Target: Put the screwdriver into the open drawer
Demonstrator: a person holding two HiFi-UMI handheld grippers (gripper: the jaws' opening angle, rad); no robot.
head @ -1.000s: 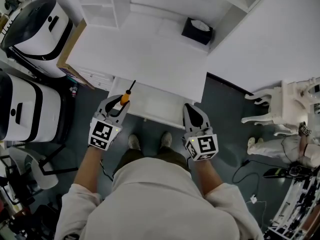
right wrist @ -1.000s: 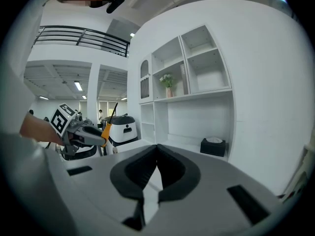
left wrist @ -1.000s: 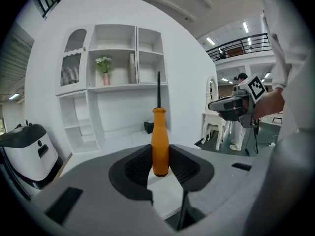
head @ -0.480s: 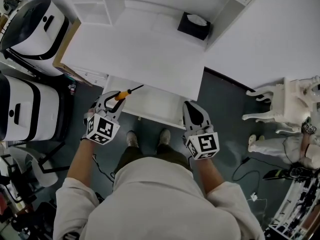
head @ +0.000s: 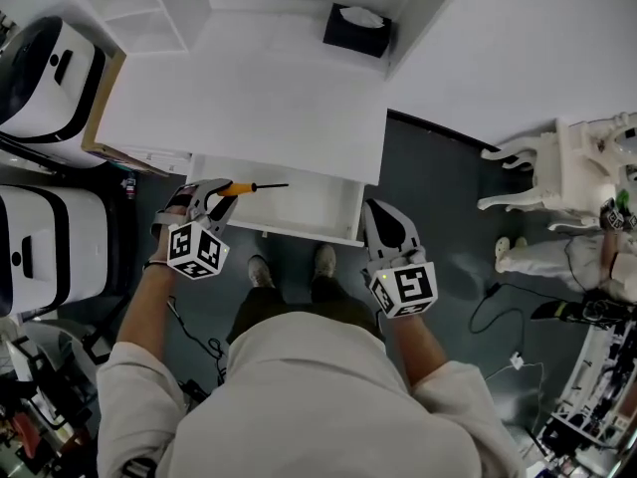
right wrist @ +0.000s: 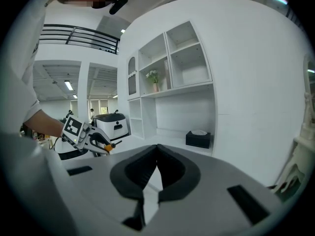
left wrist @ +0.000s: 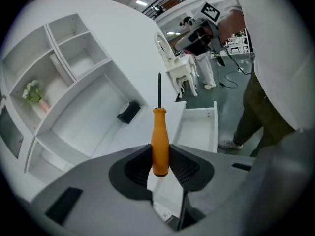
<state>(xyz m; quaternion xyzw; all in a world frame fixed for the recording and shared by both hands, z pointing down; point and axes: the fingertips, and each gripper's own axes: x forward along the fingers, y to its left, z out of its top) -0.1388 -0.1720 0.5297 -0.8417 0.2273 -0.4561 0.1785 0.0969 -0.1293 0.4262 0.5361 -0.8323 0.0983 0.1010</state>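
Screwdriver [left wrist: 160, 141] is in my left grip, not yet in the drawer [head: 318, 205].

White desk [head: 249, 98]: its broad top spreads ahead of both sets of fingertips.

Two white-and-black machines [head: 45, 68]: they stand out past the outer side of my left fingers.

White chair [head: 532, 182]: well apart from my right fingers, out on their outer side, on the dark floor [head: 438, 197].

Drawer: pulled out from under the desk's front edge, bare white inside. It lies ahead of and below my left fingertips. In the left gripper view it shows just right of the tool's handle.

Left gripper [head: 217, 195]: fingers pinch the orange handle near its butt end, one pad on each side.

Right gripper [head: 383, 219]: fingers pressed together at the tips, nothing between them. From the head view the tips sit just beside the drawer's right front corner. I cannot tell whether they touch it.

Black tissue box [head: 355, 30]: at the back of the desk, far beyond all my fingertips.

Screwdriver detail: orange handle, thin dark shaft. It sticks straight out past my left fingertips. Seen from above, the shaft lies crosswise over the drawer's left end and points toward my right gripper's side.
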